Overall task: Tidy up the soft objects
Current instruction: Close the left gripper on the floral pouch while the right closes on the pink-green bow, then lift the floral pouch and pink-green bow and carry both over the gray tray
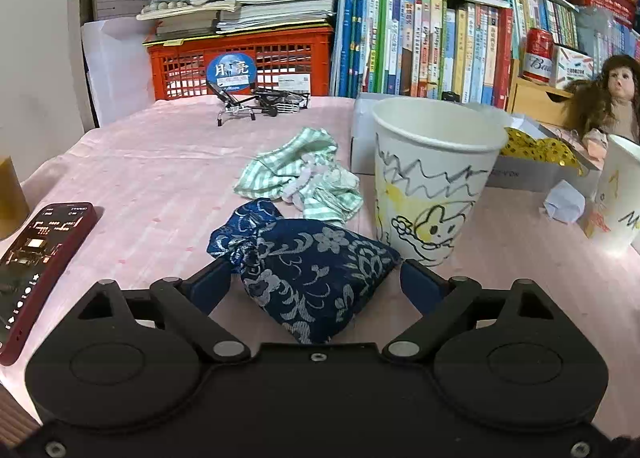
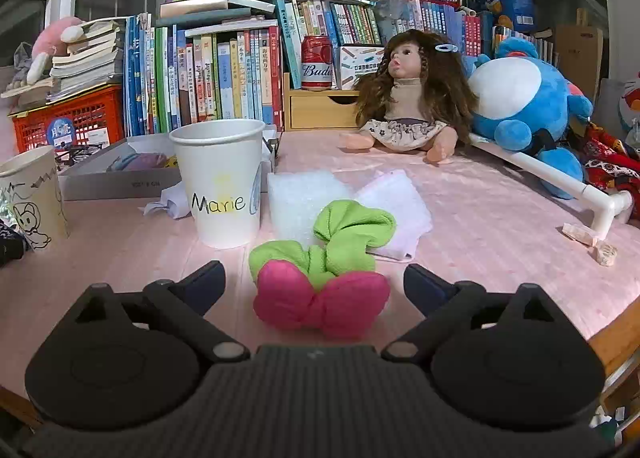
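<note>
1. Pink-clothed surface (image 2: 500, 217), bookshelves behind.
2. Left tongs (image 1: 316, 278): spread, astride one blue brocade pouch (image 1: 308, 270); whether the pads touch it is hard to tell; pouch's near end hidden by the housing.
3. Right tongs (image 2: 314, 282): released, clear gaps either side of one pink-and-green plush (image 2: 320, 278).
4. Paper cups, two: rabbit cup (image 1: 432, 185) just beside the pouch; "Marie" cup (image 2: 222, 181).
5. Striped cloth (image 1: 300, 173), one, behind the pouch.
6. Phone (image 1: 36, 274), cut off at frame's left.
7. Open room: right of the plush.
</note>
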`<control>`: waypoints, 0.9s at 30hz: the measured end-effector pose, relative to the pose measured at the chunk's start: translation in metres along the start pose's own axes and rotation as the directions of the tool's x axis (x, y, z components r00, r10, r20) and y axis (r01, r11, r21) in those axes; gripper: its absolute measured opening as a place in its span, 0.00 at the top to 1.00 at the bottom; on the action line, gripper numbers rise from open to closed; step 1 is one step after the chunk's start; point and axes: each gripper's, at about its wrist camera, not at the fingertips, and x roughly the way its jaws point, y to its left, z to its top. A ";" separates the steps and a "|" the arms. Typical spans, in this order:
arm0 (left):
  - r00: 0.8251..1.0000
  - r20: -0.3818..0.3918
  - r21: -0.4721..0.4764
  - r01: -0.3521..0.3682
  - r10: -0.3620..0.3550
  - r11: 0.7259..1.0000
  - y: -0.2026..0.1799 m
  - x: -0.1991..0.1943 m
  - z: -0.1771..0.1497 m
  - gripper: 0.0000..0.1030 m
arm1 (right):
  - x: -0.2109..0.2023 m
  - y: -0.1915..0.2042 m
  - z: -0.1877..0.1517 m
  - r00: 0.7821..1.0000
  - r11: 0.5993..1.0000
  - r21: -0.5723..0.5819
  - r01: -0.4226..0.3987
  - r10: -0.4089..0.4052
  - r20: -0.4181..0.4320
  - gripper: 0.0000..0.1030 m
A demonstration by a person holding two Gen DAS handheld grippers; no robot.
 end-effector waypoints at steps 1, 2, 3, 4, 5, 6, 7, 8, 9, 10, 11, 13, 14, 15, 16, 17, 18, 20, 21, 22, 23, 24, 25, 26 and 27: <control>1.000 0.000 -0.004 0.001 -0.001 1.000 0.001 0.001 0.000 0.13 | 0.001 0.001 0.000 1.000 1.000 -0.001 -0.001 0.001 -0.004 0.07; 1.000 0.000 -0.007 0.004 -0.004 1.000 0.002 0.001 0.000 0.14 | 0.002 0.001 0.000 1.000 1.000 -0.003 -0.004 0.004 -0.009 0.09; 1.000 0.001 -0.010 0.005 -0.005 1.000 0.002 0.002 0.001 0.14 | 0.003 0.001 0.000 1.000 1.000 -0.004 -0.007 0.007 -0.015 0.11; 1.000 0.001 -0.011 0.006 -0.005 1.000 0.003 0.002 0.000 0.14 | 0.003 0.002 -0.001 1.000 1.000 -0.005 -0.009 0.009 -0.019 0.13; 1.000 0.002 -0.011 0.007 -0.007 1.000 0.003 0.002 0.000 0.14 | 0.004 0.003 -0.001 1.000 1.000 -0.006 -0.012 0.012 -0.023 0.15; 1.000 0.002 -0.009 0.008 -0.008 1.000 0.004 0.002 0.000 0.14 | 0.004 0.003 -0.001 1.000 1.000 -0.008 -0.014 0.013 -0.027 0.17; 1.000 0.003 -0.008 0.009 -0.009 1.000 0.004 0.002 0.000 0.14 | 0.004 0.004 -0.001 1.000 1.000 -0.011 -0.012 0.012 -0.025 0.18; 1.000 0.005 -0.006 0.009 -0.009 1.000 0.003 0.002 0.000 0.15 | 0.004 0.004 -0.001 1.000 1.000 -0.013 -0.013 0.012 -0.023 0.23; 1.000 0.006 -0.005 0.009 -0.009 1.000 0.003 0.002 0.000 0.15 | 0.003 0.005 0.000 1.000 1.000 -0.016 -0.014 0.013 -0.023 0.28; 1.000 0.006 -0.003 0.009 -0.009 1.000 0.003 0.002 0.000 0.15 | 0.003 0.005 0.000 1.000 1.000 -0.018 -0.011 0.011 -0.022 0.29; 1.000 0.007 -0.005 0.009 -0.008 1.000 0.003 0.002 -0.001 0.15 | 0.002 0.005 0.000 1.000 1.000 -0.020 -0.010 0.010 -0.021 0.33; 1.000 0.007 -0.008 0.011 -0.011 1.000 0.003 0.002 0.000 0.15 | 0.001 0.005 0.000 1.000 1.000 -0.018 -0.015 0.015 -0.024 0.35; 1.000 0.008 -0.011 0.013 -0.013 1.000 0.002 0.002 0.000 0.17 | 0.000 0.004 0.001 1.000 1.000 -0.015 -0.017 0.017 -0.022 0.36; 1.000 0.008 -0.014 0.019 -0.019 1.000 0.002 0.002 0.000 0.21 | 0.000 0.004 0.001 1.000 1.000 -0.014 -0.020 0.019 -0.021 0.37; 1.000 0.009 -0.016 0.028 -0.028 0.999 0.003 0.002 0.000 0.22 | -0.001 0.005 0.001 0.999 1.000 -0.015 -0.024 0.024 -0.022 0.38; 0.999 0.011 -0.018 0.030 -0.030 0.999 0.003 0.002 0.000 0.23 | -0.002 0.005 0.001 0.999 0.999 -0.017 -0.029 0.028 -0.022 0.39; 0.999 0.014 -0.021 0.031 -0.031 0.999 0.003 0.001 0.000 0.24 | -0.003 0.006 0.001 0.999 0.999 -0.017 -0.035 0.035 -0.022 0.39; 0.999 0.018 -0.028 0.035 -0.034 0.999 0.004 0.000 -0.001 0.26 | -0.006 0.008 0.001 0.998 0.998 -0.013 -0.055 0.055 -0.023 0.40; 0.999 0.021 -0.030 0.035 -0.035 0.999 0.005 -0.001 -0.001 0.28 | -0.007 0.010 0.001 0.997 0.998 -0.010 -0.070 0.069 -0.025 0.40; 0.999 0.024 -0.029 0.034 -0.033 0.999 0.005 -0.002 -0.002 0.29 | -0.009 0.012 0.000 0.996 0.996 -0.008 -0.085 0.085 -0.028 0.40; 0.999 0.025 -0.027 0.032 -0.032 0.999 0.005 -0.003 -0.003 0.30 | -0.010 0.015 -0.001 0.994 0.995 -0.012 -0.103 0.103 -0.031 0.40; 0.999 0.027 -0.022 0.030 -0.029 0.999 0.004 -0.005 -0.004 0.32 | -0.012 0.019 -0.002 0.992 0.992 -0.025 -0.120 0.119 -0.032 0.41; 0.999 0.030 -0.018 0.027 -0.027 0.999 0.004 -0.006 -0.004 0.33 | -0.014 0.024 -0.004 0.991 0.990 -0.042 -0.135 0.133 -0.030 0.41; 0.999 0.033 -0.012 0.026 -0.026 1.000 0.003 -0.008 -0.005 0.34 | -0.016 0.028 -0.004 0.988 0.987 -0.059 -0.152 0.150 -0.029 0.41; 0.999 0.035 -0.008 0.027 -0.027 1.000 0.002 -0.011 -0.006 0.37 | -0.017 0.032 -0.004 0.985 0.983 -0.072 -0.170 0.168 -0.027 0.41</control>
